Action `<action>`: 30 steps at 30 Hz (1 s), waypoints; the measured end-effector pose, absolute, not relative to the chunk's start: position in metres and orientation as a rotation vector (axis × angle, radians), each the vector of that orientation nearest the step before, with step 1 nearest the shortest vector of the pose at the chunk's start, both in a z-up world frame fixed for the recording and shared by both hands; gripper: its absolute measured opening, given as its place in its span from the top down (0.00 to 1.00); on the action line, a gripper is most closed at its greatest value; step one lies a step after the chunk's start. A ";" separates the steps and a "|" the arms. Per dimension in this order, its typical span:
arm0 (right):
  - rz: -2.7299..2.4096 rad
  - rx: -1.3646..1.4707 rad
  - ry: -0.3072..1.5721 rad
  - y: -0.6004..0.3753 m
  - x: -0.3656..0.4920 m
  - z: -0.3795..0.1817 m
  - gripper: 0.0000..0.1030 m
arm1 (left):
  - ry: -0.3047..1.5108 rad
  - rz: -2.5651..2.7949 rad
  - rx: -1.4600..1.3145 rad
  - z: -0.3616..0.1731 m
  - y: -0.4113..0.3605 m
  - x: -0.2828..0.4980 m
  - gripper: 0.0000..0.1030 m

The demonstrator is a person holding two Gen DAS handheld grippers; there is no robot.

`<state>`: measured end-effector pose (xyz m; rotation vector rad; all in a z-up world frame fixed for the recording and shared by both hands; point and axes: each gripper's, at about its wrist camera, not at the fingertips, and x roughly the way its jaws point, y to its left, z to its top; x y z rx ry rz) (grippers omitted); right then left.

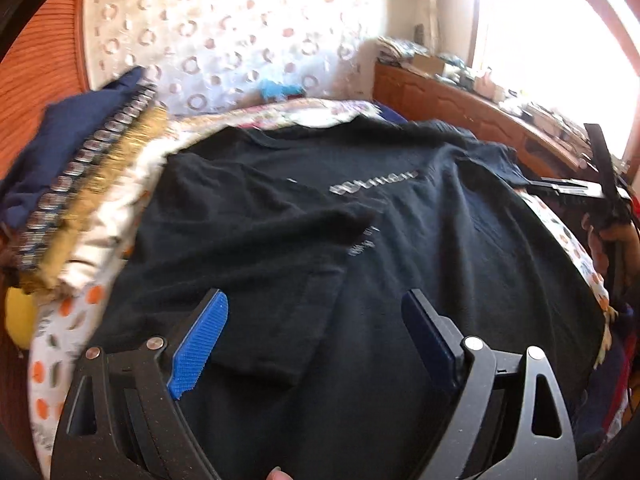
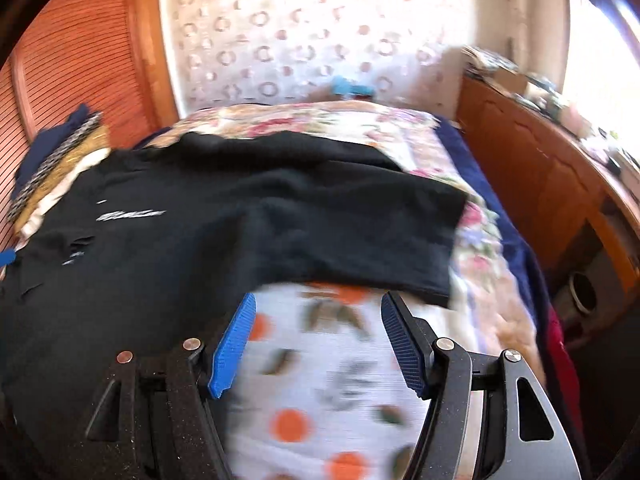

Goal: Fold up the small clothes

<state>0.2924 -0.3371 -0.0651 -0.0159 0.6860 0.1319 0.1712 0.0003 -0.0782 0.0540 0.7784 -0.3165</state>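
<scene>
A black T-shirt (image 1: 400, 248) with pale lettering lies spread on the bed, its left sleeve folded in over the chest. My left gripper (image 1: 316, 300) hovers over the shirt's near part, open, with nothing pinched between the blue pads (image 1: 200, 344). At the right edge of that view, my right gripper (image 1: 600, 188) is in a person's hand. In the right wrist view the T-shirt (image 2: 240, 220) has its right edge ending just beyond my right gripper (image 2: 319, 300), which is open over the dotted sheet (image 2: 320, 392) and holds nothing.
A stack of folded clothes (image 1: 80, 184) sits at the bed's left side by a ribbed wooden door (image 1: 40, 72). A floral quilt (image 2: 320, 120) lies behind the shirt. A cluttered wooden cabinet (image 2: 540, 168) runs along the right under a bright window.
</scene>
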 end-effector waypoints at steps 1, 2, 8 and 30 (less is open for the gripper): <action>0.115 0.000 0.695 -0.340 0.296 -0.065 0.35 | 0.793 -0.323 0.056 -0.081 -0.004 0.174 0.14; 0.104 0.022 0.706 -0.345 0.300 -0.066 0.35 | 0.810 -0.333 0.062 -0.086 -0.009 0.176 0.14; 0.082 0.099 0.759 -0.347 0.320 -0.068 0.35 | 0.878 -0.344 0.059 -0.098 -0.017 0.180 0.14; 0.145 0.010 0.640 -0.251 0.275 0.011 0.88 | 0.841 -0.309 0.075 -0.084 -0.012 0.171 0.13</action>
